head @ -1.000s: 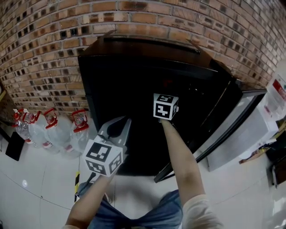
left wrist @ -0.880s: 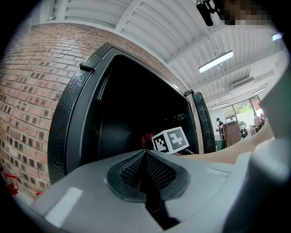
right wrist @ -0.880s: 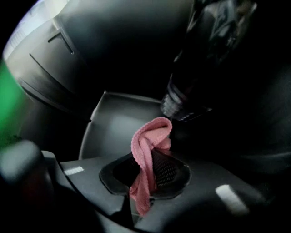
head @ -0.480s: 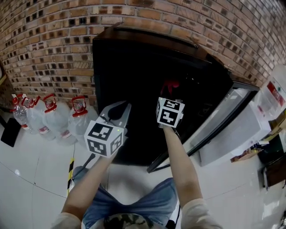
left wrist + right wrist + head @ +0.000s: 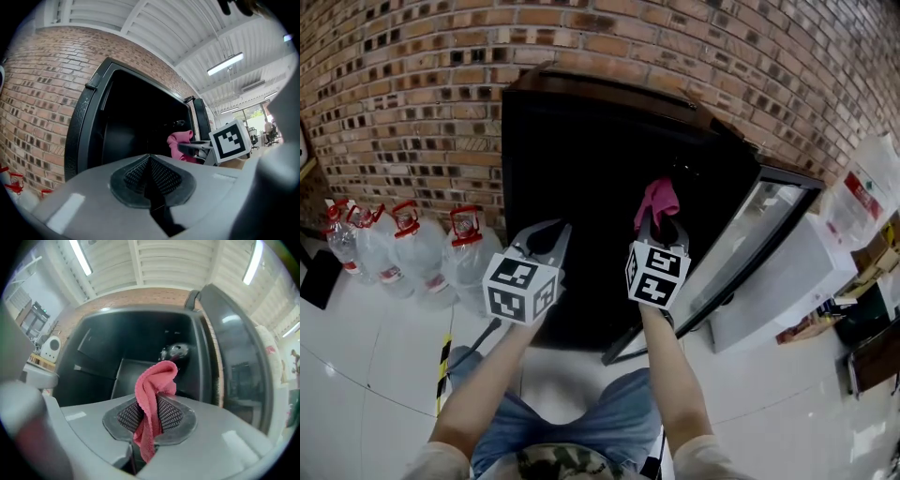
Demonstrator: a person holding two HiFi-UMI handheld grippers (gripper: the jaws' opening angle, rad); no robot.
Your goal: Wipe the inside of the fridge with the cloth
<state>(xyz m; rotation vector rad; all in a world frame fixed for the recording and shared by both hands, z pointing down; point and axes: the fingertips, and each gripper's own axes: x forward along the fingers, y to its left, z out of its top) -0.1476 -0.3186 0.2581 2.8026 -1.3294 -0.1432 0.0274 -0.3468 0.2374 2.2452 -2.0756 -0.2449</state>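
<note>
I see the fridge (image 5: 581, 169) against the wall (image 5: 412, 84), its door (image 5: 745, 244) open to the right and bottles (image 5: 403, 258) on the floor (image 5: 356, 366) to its left. The cloth (image 5: 657, 200) sits in my right gripper (image 5: 659, 223) before the opening, with the left gripper (image 5: 548, 239) beside it.

A white tiled floor (image 5: 356, 375) carries the black fridge (image 5: 581, 187) and clear water jugs (image 5: 417, 258) beside it.

No text can be read here. The red labels on the water bottles (image 5: 417, 267) and the red label on the white container (image 5: 861, 187) are too small to read.
</note>
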